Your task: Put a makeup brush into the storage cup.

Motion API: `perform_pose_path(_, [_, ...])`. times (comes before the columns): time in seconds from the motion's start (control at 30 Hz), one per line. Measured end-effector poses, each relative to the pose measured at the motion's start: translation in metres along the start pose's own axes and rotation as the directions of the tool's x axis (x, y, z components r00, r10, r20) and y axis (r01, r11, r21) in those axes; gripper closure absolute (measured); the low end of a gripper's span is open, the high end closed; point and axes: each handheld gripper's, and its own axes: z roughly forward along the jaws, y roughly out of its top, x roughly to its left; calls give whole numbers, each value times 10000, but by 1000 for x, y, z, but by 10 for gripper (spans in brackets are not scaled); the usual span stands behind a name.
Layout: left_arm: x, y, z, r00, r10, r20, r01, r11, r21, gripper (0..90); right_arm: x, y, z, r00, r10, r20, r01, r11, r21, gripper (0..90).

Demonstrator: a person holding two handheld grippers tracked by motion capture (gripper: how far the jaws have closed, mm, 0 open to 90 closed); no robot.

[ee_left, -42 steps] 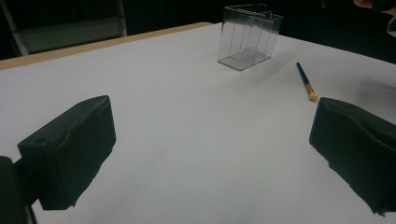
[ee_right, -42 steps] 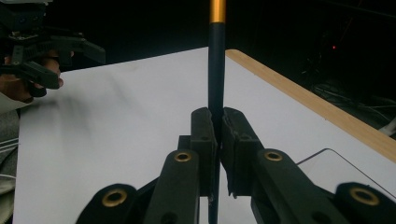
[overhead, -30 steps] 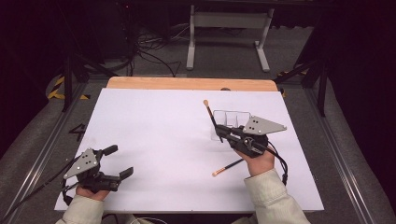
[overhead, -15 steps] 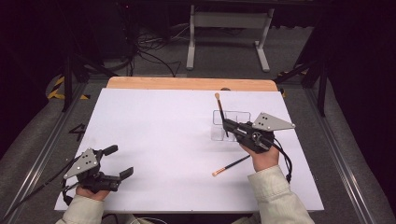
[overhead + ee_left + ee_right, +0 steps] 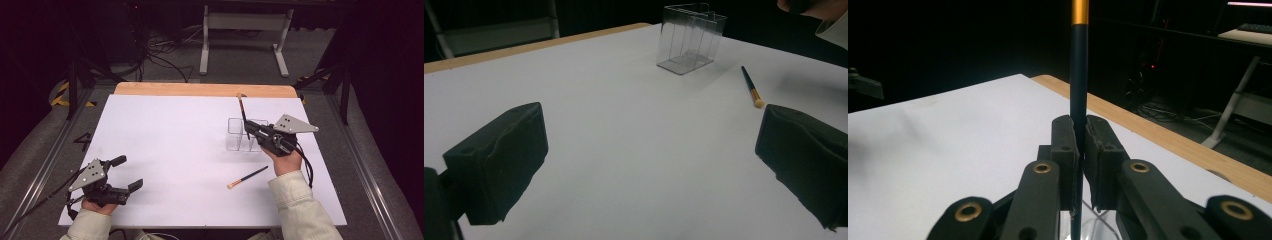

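A clear plastic holder (image 5: 242,135) with several compartments stands on the white table (image 5: 180,145) at the right. My right gripper (image 5: 248,131) hangs right over it, shut on a black brush (image 5: 243,114) with a gold band (image 5: 1079,11). That brush stands nearly upright, bristle end up, and its lower end reaches the holder's top. A second black brush (image 5: 248,177) lies flat on the table in front of the holder, also seen as brush (image 5: 751,88) from the left gripper view. My left gripper (image 5: 126,173) rests open at the front left with nothing between its jaws.
A wooden strip (image 5: 200,89) runs along the table's far edge. Beyond it stand a grey metal stand (image 5: 242,30) and cables on the floor. Metal rails (image 5: 360,165) flank the table. The holder (image 5: 689,37) stands far ahead of the left gripper.
My right gripper has carried the held brush away from me and to the right, turning it upright over the clear holder. The left gripper and the lying brush have not moved.
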Motion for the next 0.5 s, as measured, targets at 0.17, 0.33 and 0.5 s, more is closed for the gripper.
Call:
perform_pose_path(0.17, [0,0,0,10000,-7,7,7,10000,-3,11,-7,-1,2,9999,27,124,-26,9999,-102,836])
perform_pose_path(0.33, [0,0,0,10000,-15,19,15,10000,-2,11,-11,-3,4,9997,126,193,-121,9996,-264,836])
perform_pose_path(0.5, [0,0,0,10000,-4,15,4,10000,-2,11,-15,-6,7,9993,160,349,-150,9995,-289,836])
